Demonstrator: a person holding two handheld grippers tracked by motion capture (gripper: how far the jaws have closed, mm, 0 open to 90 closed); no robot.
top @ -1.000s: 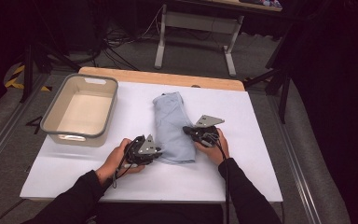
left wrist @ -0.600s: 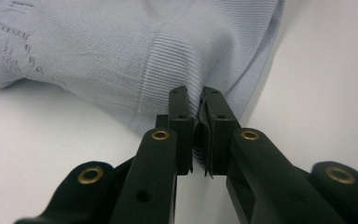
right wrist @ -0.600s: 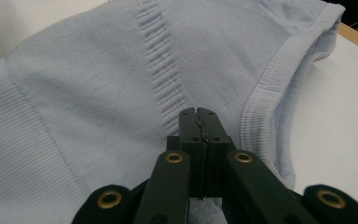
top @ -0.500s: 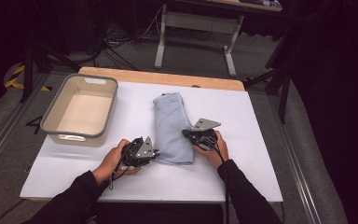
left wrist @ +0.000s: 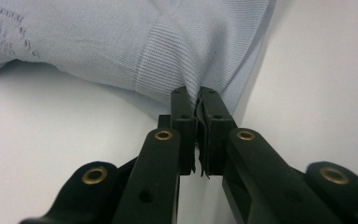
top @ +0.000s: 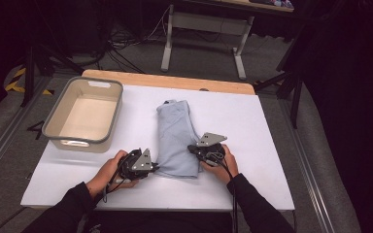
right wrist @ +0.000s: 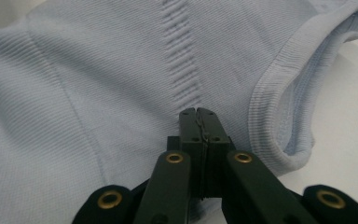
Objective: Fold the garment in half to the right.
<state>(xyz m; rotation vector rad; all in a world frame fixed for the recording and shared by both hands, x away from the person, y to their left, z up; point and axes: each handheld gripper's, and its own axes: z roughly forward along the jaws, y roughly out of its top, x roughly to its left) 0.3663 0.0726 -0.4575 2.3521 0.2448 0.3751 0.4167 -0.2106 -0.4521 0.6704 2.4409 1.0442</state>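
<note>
Both hands slid inward w/ grippers; left gripper [left wrist: 198, 100] just closing, right gripper [right wrist: 199, 116] clamped on folded pale-blue knit garment [top: 177, 138] — soft, floppy; take hems.

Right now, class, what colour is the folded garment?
Pale blue garment, clearest in the right gripper view.

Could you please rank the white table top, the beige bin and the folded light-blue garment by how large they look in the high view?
1. white table top, by far the largest.
2. beige bin.
3. light-blue garment, folded long and narrow; it looks close to the bin in area, so these two are nearly alike.
</note>
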